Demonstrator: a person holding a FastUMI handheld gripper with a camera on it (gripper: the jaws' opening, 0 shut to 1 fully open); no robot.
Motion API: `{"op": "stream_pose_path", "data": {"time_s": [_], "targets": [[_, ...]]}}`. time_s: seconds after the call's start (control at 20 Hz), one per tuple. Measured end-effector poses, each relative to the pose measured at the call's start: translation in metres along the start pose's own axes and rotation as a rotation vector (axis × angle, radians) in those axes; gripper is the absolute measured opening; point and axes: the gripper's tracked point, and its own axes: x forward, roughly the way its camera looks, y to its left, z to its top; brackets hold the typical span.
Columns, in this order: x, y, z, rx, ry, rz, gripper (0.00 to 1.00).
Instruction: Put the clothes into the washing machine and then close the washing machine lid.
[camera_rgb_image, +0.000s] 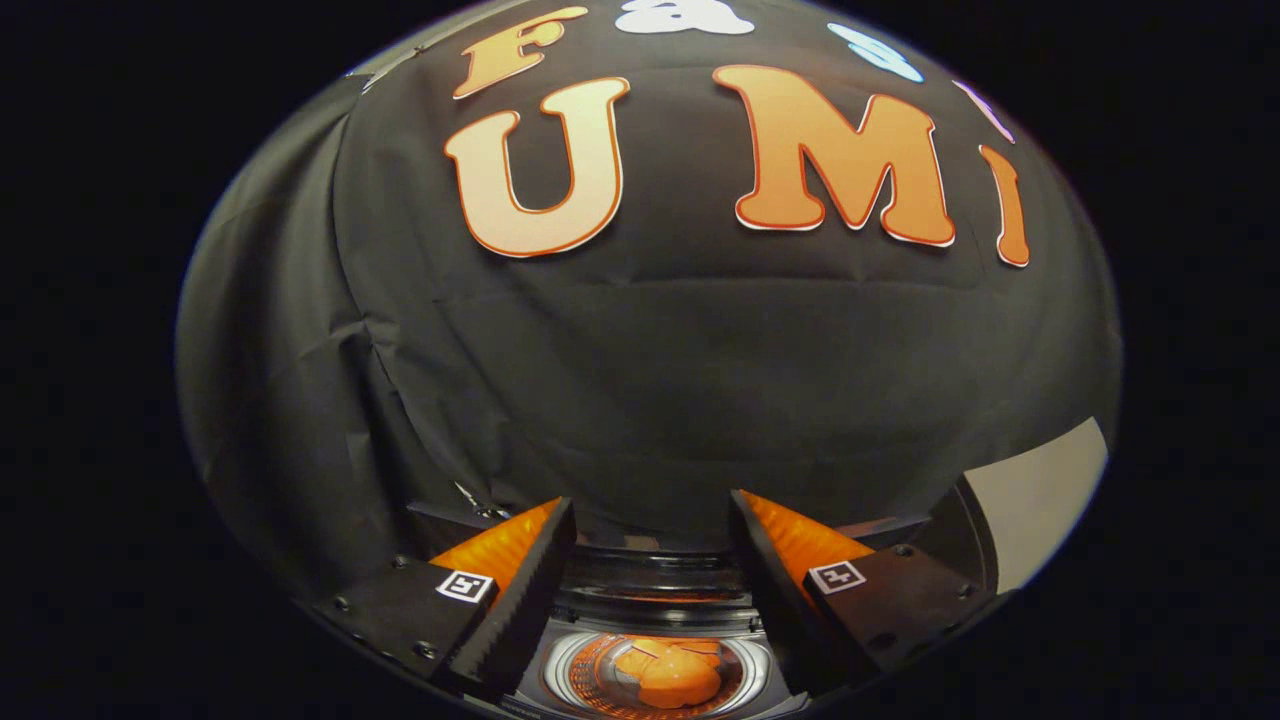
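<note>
My gripper (652, 520) hangs open above the washing machine (655, 585), with nothing between its fingers. Down between the fingers I look into the machine's round drum (600, 675). An orange piece of clothing (668, 675) lies bunched on the drum's bottom. The machine's dark top rim shows just beyond the fingertips. I cannot make out the lid.
The booth's black cloth wall (650, 380) rises close behind the machine and spans everything ahead. A pale flat panel (1040, 495) stands to the right, past the right finger.
</note>
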Motion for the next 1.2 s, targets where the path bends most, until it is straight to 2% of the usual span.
{"op": "stream_pose_path", "data": {"time_s": [0.2,0.4,0.7,1.2], "targets": [[0.021,-0.006,-0.013,0.022,0.043,-0.018,0.99],[0.019,-0.006,-0.01,0.009,0.002,-0.033,0.99],[-0.009,-0.003,-0.022,-0.013,-0.055,-0.068,0.99],[-0.065,0.008,-0.062,-0.035,-0.106,-0.063,0.99]]}}
